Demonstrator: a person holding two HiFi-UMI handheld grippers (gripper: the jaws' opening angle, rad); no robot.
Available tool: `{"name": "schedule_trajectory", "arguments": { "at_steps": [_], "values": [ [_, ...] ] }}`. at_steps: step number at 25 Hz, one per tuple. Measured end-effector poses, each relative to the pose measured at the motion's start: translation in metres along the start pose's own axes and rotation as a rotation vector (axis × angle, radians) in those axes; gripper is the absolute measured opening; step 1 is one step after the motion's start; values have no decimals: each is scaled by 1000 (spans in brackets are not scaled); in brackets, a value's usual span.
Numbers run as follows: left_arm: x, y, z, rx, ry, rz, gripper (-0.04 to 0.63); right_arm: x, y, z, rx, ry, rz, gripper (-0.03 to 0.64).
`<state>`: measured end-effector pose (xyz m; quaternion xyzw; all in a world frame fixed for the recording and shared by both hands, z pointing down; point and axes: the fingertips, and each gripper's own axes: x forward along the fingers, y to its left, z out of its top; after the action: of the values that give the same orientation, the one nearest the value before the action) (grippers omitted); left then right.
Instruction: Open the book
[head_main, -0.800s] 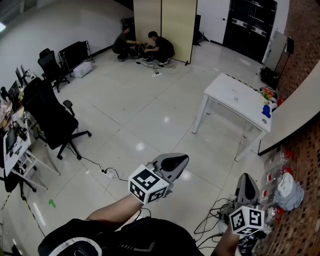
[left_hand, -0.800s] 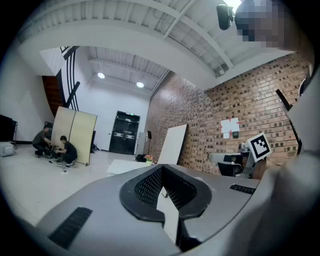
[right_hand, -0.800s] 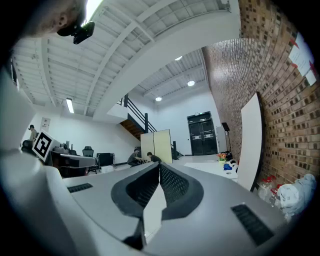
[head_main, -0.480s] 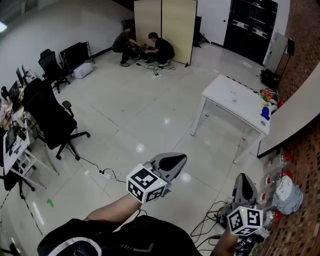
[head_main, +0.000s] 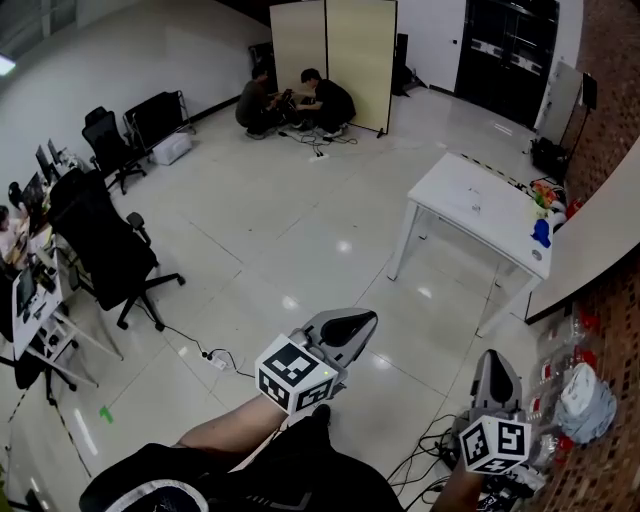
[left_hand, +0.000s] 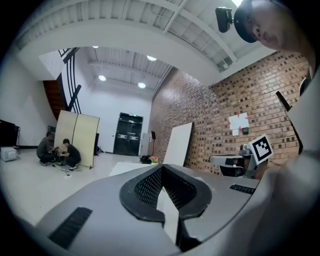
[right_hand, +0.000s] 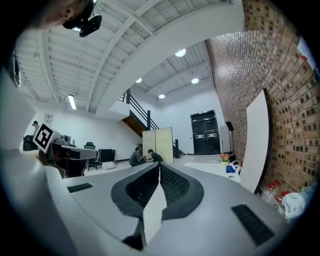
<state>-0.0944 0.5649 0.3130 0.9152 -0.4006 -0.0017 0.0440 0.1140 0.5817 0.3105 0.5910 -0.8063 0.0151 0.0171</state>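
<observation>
Book not in any view, so no bearing or long axis to give. My left gripper and right gripper both closed, empty; white table at one o'clock, nearer my right.

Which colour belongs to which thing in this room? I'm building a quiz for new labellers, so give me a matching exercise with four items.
Things:
1. table
2. office chair
3. folding screen
4. brick wall

Colours:
A. black
B. beige
C. white
D. reddish-brown

Pairs: 1-C, 2-A, 3-B, 4-D
</observation>
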Motion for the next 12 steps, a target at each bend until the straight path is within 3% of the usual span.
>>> {"name": "schedule_trajectory", "arguments": {
  "at_steps": [12],
  "values": [
    [70,132,11,-27,1,-74,-5,141,3,8,9,23,-71,3]
  ]
}}
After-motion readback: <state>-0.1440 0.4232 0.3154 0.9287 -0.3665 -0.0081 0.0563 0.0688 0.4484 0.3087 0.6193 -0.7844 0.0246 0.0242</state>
